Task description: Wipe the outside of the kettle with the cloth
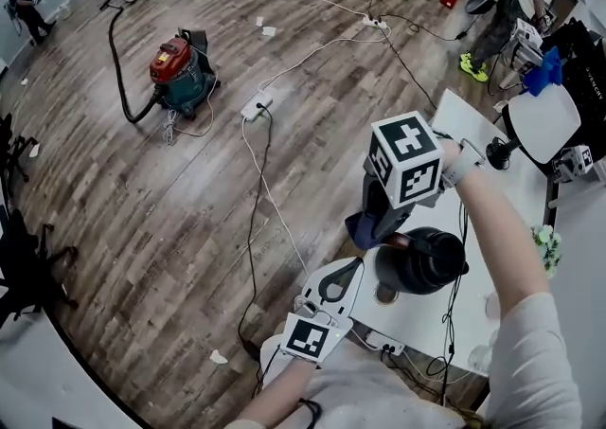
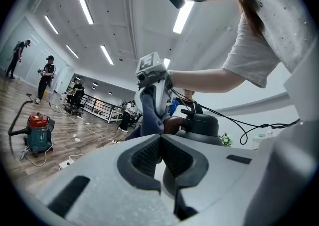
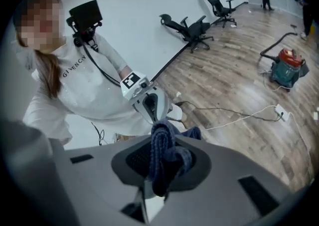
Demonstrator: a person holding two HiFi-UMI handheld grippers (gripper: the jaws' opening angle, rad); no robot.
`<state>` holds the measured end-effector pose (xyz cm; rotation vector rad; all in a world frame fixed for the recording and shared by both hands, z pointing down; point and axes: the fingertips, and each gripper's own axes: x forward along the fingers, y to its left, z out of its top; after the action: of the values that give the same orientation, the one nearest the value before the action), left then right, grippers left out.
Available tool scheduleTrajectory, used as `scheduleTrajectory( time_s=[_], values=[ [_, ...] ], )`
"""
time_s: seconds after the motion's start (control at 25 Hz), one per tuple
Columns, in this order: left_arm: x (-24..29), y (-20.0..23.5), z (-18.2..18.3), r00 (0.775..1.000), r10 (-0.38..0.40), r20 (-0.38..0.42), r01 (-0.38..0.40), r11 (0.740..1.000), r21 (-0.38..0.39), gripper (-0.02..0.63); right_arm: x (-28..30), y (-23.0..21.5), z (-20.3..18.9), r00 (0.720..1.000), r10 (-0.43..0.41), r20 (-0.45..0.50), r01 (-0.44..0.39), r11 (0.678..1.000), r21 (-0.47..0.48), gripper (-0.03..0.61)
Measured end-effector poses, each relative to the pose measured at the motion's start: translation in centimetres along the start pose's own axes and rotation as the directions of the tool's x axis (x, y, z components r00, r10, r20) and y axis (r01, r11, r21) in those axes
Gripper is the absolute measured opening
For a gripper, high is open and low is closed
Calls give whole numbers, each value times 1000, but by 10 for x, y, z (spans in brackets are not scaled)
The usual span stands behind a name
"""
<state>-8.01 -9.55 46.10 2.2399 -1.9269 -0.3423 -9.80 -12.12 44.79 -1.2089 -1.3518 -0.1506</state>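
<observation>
Head view shows your right gripper tilted down over the white tabletop, its jaws clamped on a bunched dark blue cloth. The cloth hangs just beside the upper left side of the black kettle, which stands upright on the tabletop near its front edge; you cannot tell from any view whether cloth and kettle touch. In the right gripper view the cloth fills the gap between the jaws and spills out past their tips. Your left gripper sits low at the tabletop's near corner, just beside the kettle and pointing toward it, its jaws together and holding nothing. Well apart, on the wooden floor, stands a red and teal vacuum cleaner.
</observation>
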Motion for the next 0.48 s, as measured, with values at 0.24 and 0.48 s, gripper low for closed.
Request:
scheduleTrajectory(
  time_s=[0.24, 0.48],
  values=[
    [-22, 14, -9, 998, 64, -21, -65, 998, -14, 6, 44, -29, -8, 990, 101, -103, -93, 993, 76, 52],
    [-34, 27, -7, 997, 72, -35, -72, 997, -3, 6, 26, -78, 6, 954, -274, 122, 267, 961, 66, 51]
  ],
)
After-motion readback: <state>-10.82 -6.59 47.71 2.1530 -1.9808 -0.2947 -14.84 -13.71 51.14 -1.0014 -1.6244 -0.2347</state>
